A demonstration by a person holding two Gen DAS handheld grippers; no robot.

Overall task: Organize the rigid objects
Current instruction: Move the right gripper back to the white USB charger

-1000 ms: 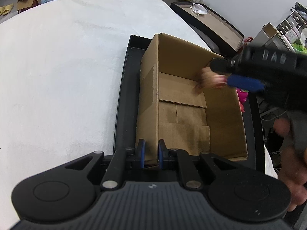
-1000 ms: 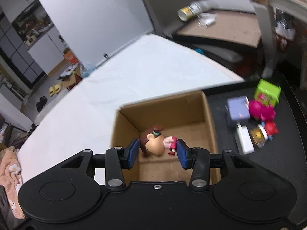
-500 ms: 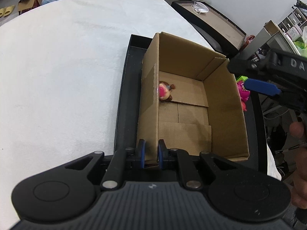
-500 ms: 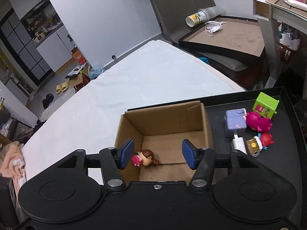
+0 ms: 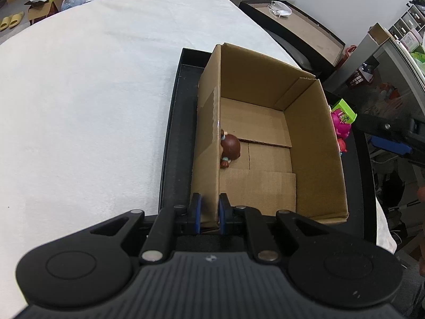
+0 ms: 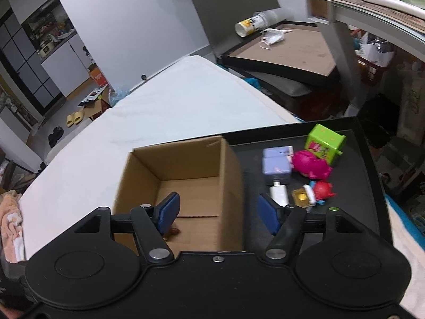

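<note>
Your left gripper (image 5: 208, 210) pinches the cardboard box (image 5: 313, 143) wall. Your right gripper (image 6: 217, 211) has just been opening, with nothing between. The small doll (image 5: 230, 147) lies inside. The hard, light toys (image 6: 310, 164) wait beside; pinch their middles.

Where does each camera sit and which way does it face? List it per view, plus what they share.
Left wrist: on the left gripper, shut on the cardboard box wall, looking down into the box at the doll; the right gripper's blue pad shows at right.
Right wrist: on the right gripper, open and holding nothing, facing the box and the toys on the black tray.
Shared: box, tray, pink toy, green box.
</note>
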